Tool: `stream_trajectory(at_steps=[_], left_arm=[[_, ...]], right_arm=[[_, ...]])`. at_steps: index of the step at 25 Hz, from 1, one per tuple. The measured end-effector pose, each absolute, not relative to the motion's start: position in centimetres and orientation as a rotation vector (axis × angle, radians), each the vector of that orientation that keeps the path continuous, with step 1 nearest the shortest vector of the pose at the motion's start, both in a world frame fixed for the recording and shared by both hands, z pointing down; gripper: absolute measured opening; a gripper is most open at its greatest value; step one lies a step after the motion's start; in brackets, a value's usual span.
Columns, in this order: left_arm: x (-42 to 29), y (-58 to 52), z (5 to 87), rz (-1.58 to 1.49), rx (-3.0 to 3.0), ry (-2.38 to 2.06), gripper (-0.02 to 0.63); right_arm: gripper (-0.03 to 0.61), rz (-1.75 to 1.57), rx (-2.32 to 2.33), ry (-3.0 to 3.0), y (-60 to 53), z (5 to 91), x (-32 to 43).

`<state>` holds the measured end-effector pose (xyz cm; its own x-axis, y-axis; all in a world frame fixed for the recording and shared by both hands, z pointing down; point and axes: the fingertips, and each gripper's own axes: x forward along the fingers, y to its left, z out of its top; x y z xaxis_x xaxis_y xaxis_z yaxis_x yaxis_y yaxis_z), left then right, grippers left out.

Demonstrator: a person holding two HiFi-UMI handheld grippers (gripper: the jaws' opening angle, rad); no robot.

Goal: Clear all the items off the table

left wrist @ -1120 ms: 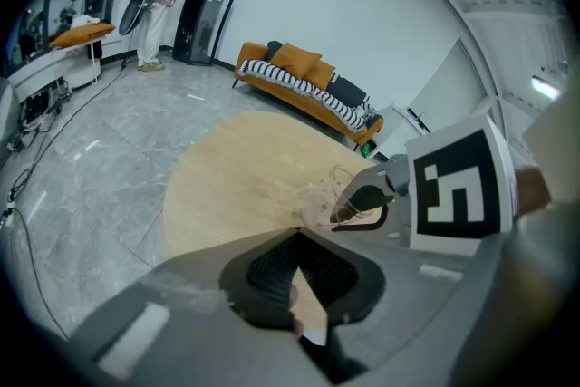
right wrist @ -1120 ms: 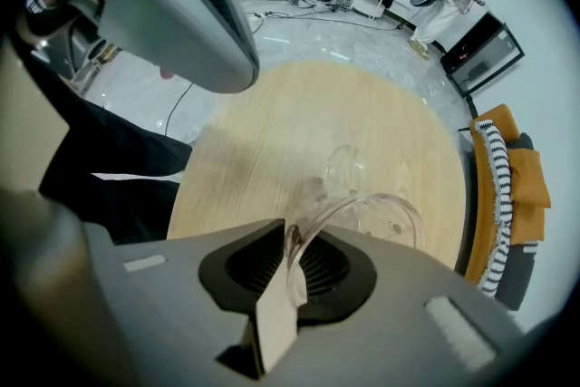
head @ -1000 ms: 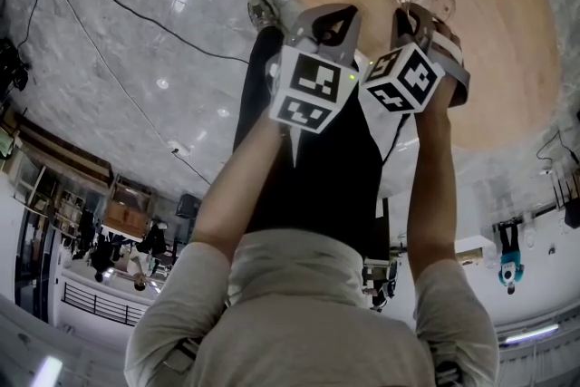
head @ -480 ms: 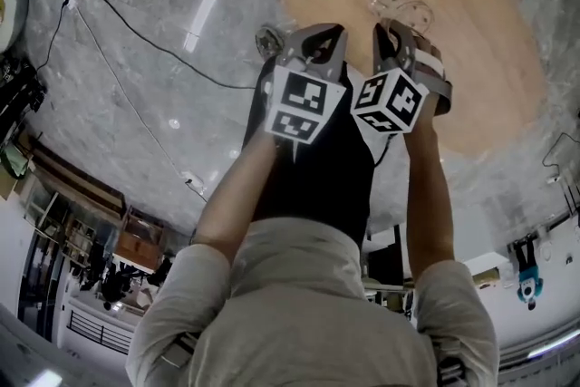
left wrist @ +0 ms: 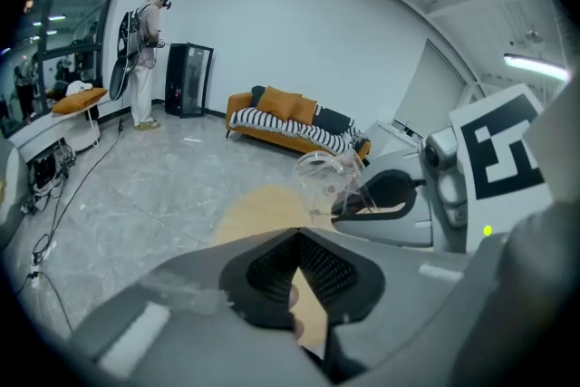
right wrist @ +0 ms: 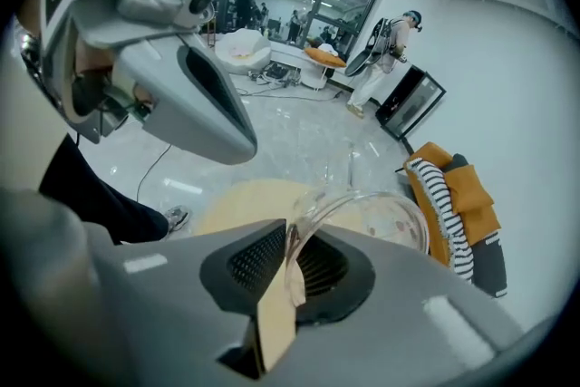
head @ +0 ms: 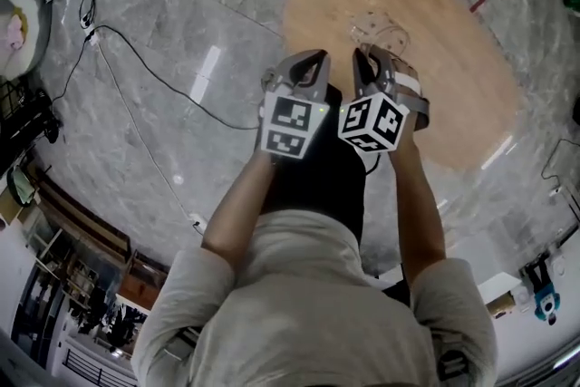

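Clear cup (right wrist: 385,227) is being gripped by its thin rim between the two jaws of the right gripper (right wrist: 292,236), which are being pressed shut on it. It is being held up in the air, tipped on its side, over the near part of the round wooden table (head: 444,86).

On the far left of the head view, a black cable (head: 145,72) is lying across the shiny grey floor (head: 181,4). Next to the right, the left gripper (head: 308,66) is being held out in front of the person, just beside the right gripper. Its jaws are being held together at the tips, and nothing is being gripped between them. To the right again, the clear cup is being shown as a see-through shape at the tips of the right gripper, with the table top behind it.

In the left gripper view, a person (left wrist: 145,59) is standing far off on the left, and an orange sofa (left wrist: 290,124) with a striped cover is seen by the white wall.
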<state>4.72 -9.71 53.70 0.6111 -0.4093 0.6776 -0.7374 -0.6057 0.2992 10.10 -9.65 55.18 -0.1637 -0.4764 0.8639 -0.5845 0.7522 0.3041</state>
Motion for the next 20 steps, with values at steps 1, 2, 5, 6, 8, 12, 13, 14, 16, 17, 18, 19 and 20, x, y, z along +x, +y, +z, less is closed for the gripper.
stream_trajectory(at_steps=[1,2,5,6,8,12,13,14,16,17,18,19,20], left_arm=[[4.7,-10.0,52.6,0.746,2.284,-0.909,0.020],[4.6,-10.2,51.5,0.733,2.301,-0.919,0.021],[4.4,-11.0,48.0,0.681,2.338,-0.951,0.021],[4.5,-11.3,46.9,0.662,2.350,-0.963,0.020],[4.9,-12.0,44.7,0.627,2.386,-0.980,0.021],[5.6,-12.6,40.0,0.567,2.497,-0.971,0.020],[5.9,-12.8,38.8,0.554,2.523,-0.963,0.021],[6.2,-12.8,37.7,0.540,2.548,-0.953,0.021],[7.0,-12.8,35.4,0.509,2.599,-0.930,0.020],[7.4,-12.6,34.2,0.494,2.624,-0.918,0.021],[7.7,-12.4,33.0,0.481,2.650,-0.907,0.021],[7.9,-12.2,31.8,0.473,2.677,-0.897,0.020],[8.0,-11.9,30.6,0.468,2.706,-0.890,0.020]], right_arm=[[0.041,0.109,0.852,-1.817,-9.9,53.8,10.0],[0.043,0.099,0.879,-1.830,-10.2,52.4,9.8],[0.041,0.061,0.971,-1.871,-10.8,47.9,9.3],[0.041,0.051,1.007,-1.884,-11.0,46.4,9.3],[0.041,0.043,1.091,-1.903,-11.3,43.8,9.3],[0.041,0.051,1.271,-1.920,-11.2,39.0,9.5],[0.041,0.051,1.316,-1.922,-11.1,37.8,9.7],[0.041,0.050,1.360,-1.923,-10.9,36.5,10.1],[0.041,0.037,1.444,-1.920,-10.5,34.0,10.8],[0.041,0.027,1.484,-1.916,-10.2,32.7,11.2],[0.041,0.017,1.526,-1.912,-9.9,31.4,11.5],[0.041,0.010,1.569,-1.911,-9.6,30.2,11.9],[0.041,0.006,1.614,-1.912,-9.3,29.0,12.2]])
